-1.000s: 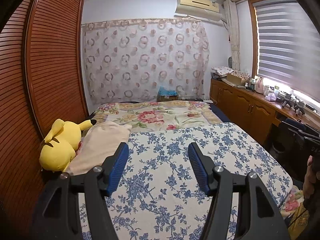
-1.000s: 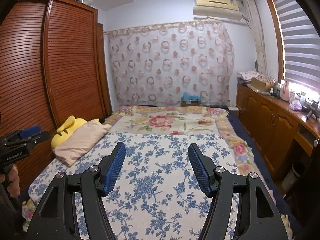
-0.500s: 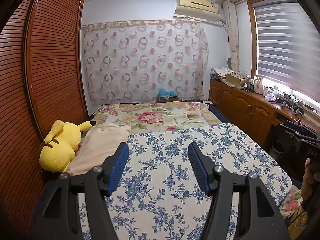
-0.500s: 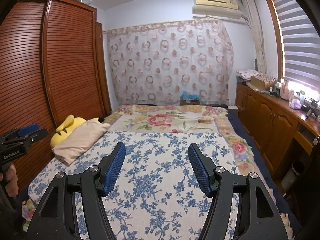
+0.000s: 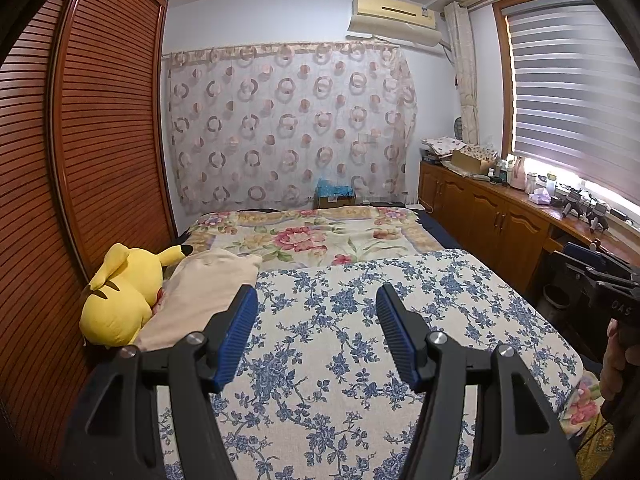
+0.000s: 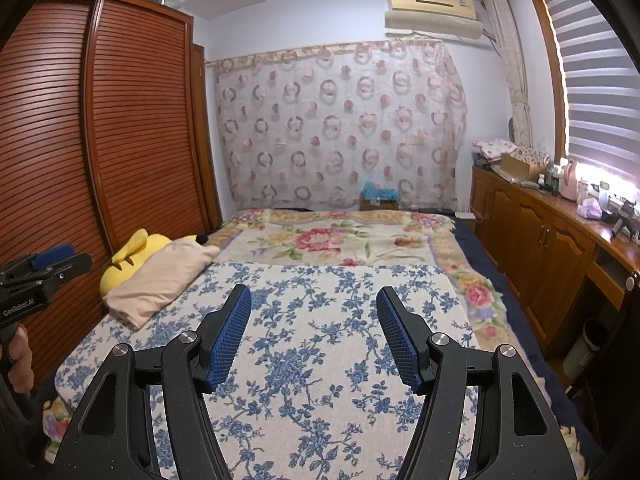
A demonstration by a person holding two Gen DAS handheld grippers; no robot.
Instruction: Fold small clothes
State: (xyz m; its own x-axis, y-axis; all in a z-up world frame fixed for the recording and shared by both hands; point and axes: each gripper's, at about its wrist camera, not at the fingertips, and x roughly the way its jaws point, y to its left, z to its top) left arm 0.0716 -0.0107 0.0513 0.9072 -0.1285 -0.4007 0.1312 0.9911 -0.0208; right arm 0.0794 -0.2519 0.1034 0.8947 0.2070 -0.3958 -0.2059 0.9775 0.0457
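Both tongs, left (image 5: 316,334) and right (image 6: 314,334), released, nothing between them. Bed (image 6: 320,360) ahead lies bare; pillow (image 6: 156,284) at its left edge.

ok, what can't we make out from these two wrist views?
- Near end of the bed: both views, hidden behind the open tongs, left and right, and cut by the bottom edge.
- Beige cloth: garment or pillow, unclear.
- Plush toy: right view, mostly behind that cloth.
- Counter items: too small.
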